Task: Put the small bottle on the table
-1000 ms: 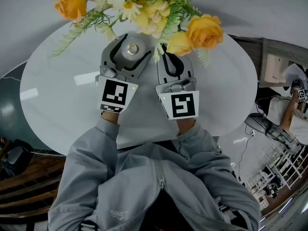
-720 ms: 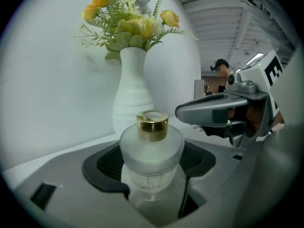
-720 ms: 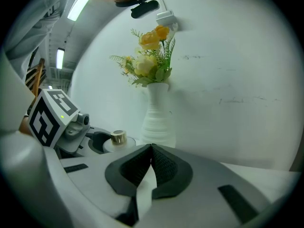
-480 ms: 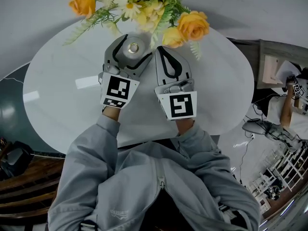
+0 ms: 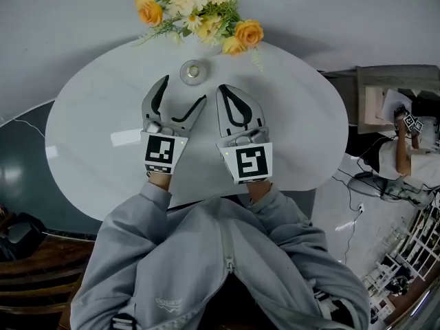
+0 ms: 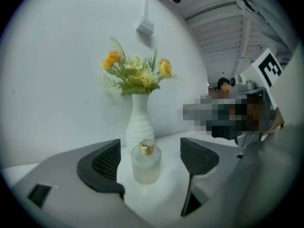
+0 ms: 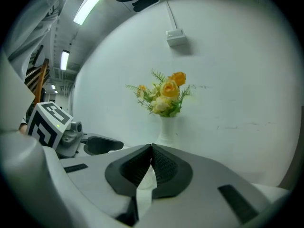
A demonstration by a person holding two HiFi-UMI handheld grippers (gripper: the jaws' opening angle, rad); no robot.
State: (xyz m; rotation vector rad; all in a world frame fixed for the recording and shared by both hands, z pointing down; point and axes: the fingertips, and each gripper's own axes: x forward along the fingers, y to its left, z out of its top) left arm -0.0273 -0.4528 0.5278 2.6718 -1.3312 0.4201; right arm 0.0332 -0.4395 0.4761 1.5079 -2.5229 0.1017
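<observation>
The small frosted bottle [image 5: 193,71] with a gold cap stands upright on the white oval table [image 5: 89,136], just in front of the vase. My left gripper [image 5: 180,96] hangs open a little short of it; its jaws have just been opening and nothing is between them now. In the left gripper view the bottle [image 6: 146,163] shows ahead through the gap, clear of both pads [image 6: 102,167]. My right gripper [image 5: 225,91] is beside the left one, shut and empty. In the right gripper view its pads [image 7: 164,165] meet.
A white vase [image 6: 140,122] of yellow and white flowers [image 5: 199,5] stands at the table's far edge, against a pale wall. A grey cabinet [image 5: 375,102] and a person [image 5: 412,150] are off to the right. Dark floor lies at the left.
The left jaws, which stood round the bottle, have spread wider and come off it. Both grippers have drawn back toward me and risen. The bottle stays standing on the table.
</observation>
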